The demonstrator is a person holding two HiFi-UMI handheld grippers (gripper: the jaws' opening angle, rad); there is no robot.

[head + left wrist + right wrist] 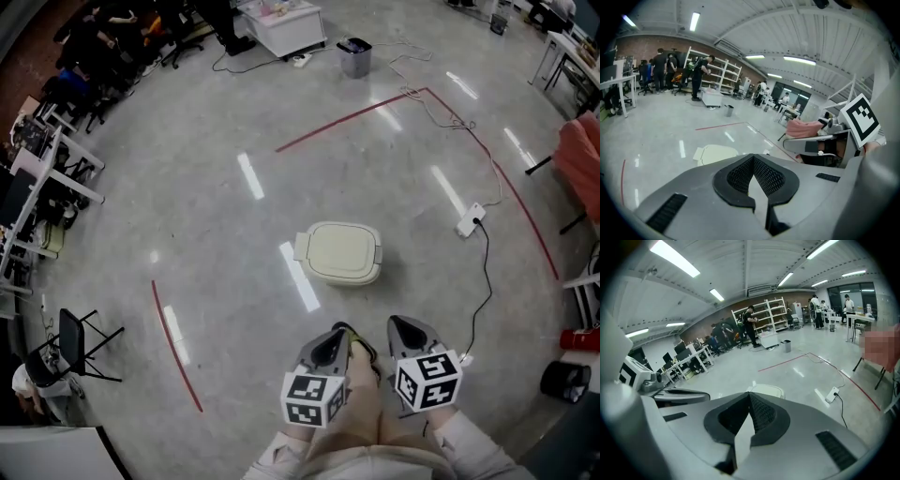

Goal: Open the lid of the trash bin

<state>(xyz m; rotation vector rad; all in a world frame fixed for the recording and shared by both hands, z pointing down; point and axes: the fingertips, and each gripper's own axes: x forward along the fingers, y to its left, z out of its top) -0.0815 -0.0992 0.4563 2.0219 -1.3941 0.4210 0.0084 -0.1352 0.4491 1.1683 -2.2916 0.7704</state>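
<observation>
We are standing on the floor (pixel 187 216) of a large open hall, with the trash bin (pixel 342 253) just ahead of our feet and nothing around it, so there is free room to step in. Its pale lid (pixel 339 246) lies flat and shut. A tab sticks out on the lid's left side in the head view, which we take for the hinge, so we judge that the lid would lift from the opposite edge. The left claw (pixel 336 336) and the right claw (pixel 405 326) sit side by side close to our body, both pointing toward the bin and well apart from it; we read this as a ready posture before the reach, not as any contact. In the left gripper view the left claw (pixel 751 161) has its pads drawn together at the tips with nothing caught between them, and the bin (pixel 715 153) shows just above it. The right claw (pixel 749 399) is closed in the same way and also empty, with the bin (pixel 766 390) straight ahead of it. A power strip (pixel 471 220) with its cable lies off to the right, clear of the path to the bin. The opening has not begun.
</observation>
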